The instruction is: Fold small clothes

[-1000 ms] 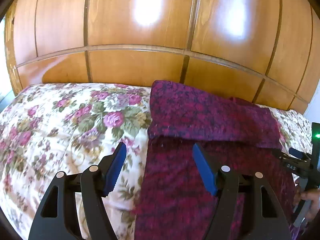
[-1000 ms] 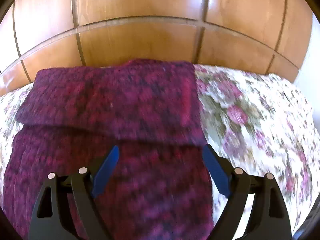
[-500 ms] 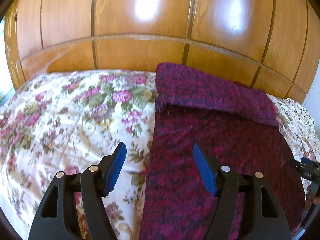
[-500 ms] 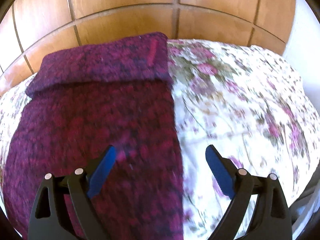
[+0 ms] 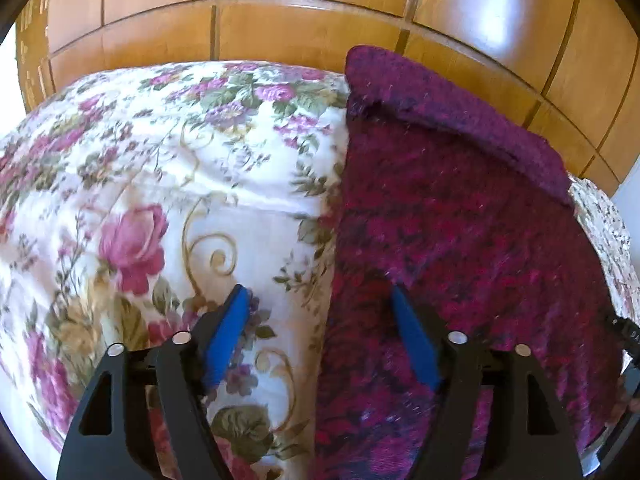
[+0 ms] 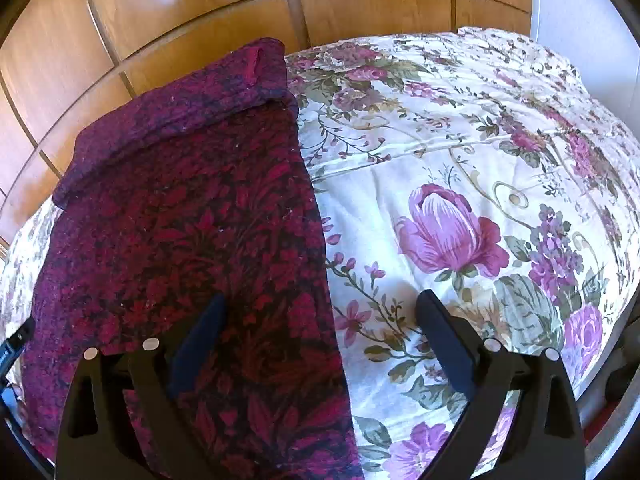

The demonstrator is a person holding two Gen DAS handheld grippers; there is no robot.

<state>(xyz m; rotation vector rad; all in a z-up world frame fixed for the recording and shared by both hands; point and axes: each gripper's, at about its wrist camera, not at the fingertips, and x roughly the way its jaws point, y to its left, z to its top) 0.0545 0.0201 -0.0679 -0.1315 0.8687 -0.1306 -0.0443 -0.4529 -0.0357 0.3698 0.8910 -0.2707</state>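
A dark magenta knitted garment (image 6: 192,240) with its far end folded back lies flat on a cream bedspread printed with pink and purple flowers (image 6: 460,152), which meets a panelled wooden wall (image 5: 280,12). The left gripper (image 5: 318,300), jaws wide and just opened further, straddles the garment's left edge with nothing gripped, one blue pad (image 5: 228,336) over the bedspread. The right gripper (image 6: 320,304), jaws likewise wide and just opened further, straddles the right edge, apparently above the cloth, though contact cannot be judged.
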